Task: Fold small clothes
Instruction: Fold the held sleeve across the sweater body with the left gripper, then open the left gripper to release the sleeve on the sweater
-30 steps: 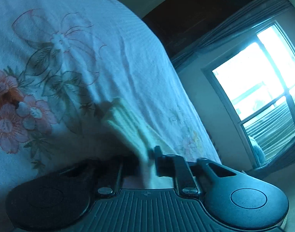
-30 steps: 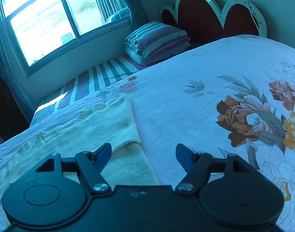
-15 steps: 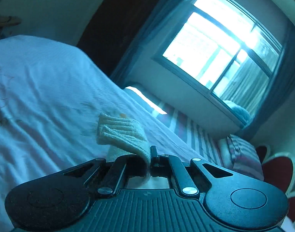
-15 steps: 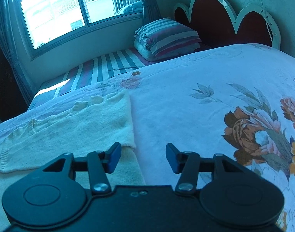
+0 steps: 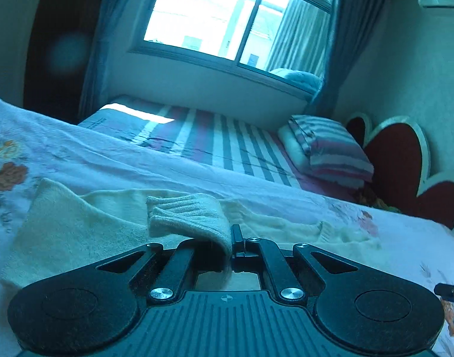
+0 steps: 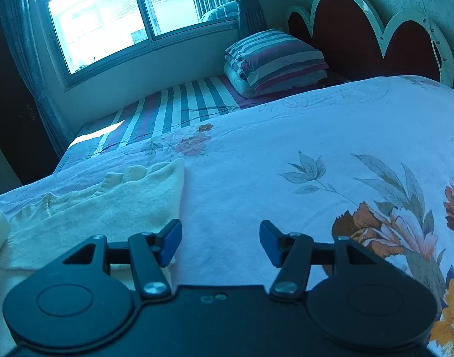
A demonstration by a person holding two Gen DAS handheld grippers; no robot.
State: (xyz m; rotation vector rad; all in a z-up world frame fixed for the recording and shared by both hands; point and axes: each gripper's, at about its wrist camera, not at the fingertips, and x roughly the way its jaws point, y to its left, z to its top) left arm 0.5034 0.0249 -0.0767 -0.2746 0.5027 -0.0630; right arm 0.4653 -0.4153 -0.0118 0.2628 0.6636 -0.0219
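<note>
1. Fingers of the left gripper are clamped on the ribbed sleeve cuff of a cream knit sweater, holding the cuff above the garment's body.
2. Right gripper hovers with its blue pads spread wide, gripping nothing.
3. Sweater lies flat on the floral bedspread, near the striped mattress and the folded striped bedding below the window.

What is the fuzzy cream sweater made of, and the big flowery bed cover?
The cream sweater looks like soft knitted wool or acrylic yarn: its cuff, pinched in the left gripper, shows ribbed knit rows. The flowery bed cover looks like thin matte woven cotton, printed, with fine creases. I can't tell the exact fibres.
</note>
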